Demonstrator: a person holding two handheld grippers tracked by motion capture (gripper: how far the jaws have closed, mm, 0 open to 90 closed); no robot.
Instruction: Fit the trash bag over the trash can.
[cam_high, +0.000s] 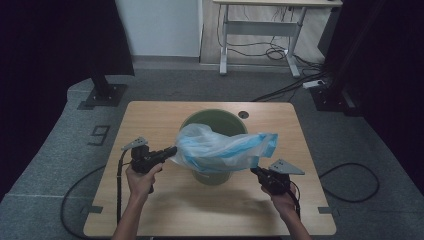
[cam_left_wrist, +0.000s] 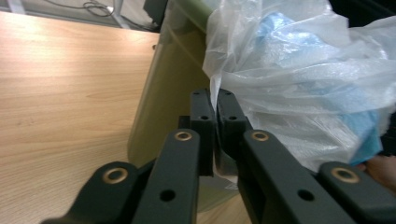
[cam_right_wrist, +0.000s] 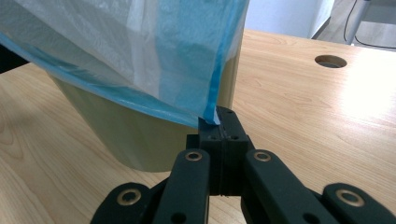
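Person is stretching a plastic bag (cam_high: 222, 149) over the green bin (cam_high: 212, 120) mid-desk (cam_high: 150, 200). Left claw (cam_high: 172, 150) at 9 o'clock is pinching one edge, barely slack; right claw (cam_high: 253, 171) at 4 o'clock is clamping the blue hem. I'd be pulling evenly so the mouth clears the rim.

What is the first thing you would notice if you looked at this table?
A big crinkly plastic bag, clear with blue parts, is stretched out over a green bin in the middle of the wooden table. The left gripper pinches the bag's left edge, and the right gripper pinches its blue corner on the right. Behind the table, cables lie on the grey floor.
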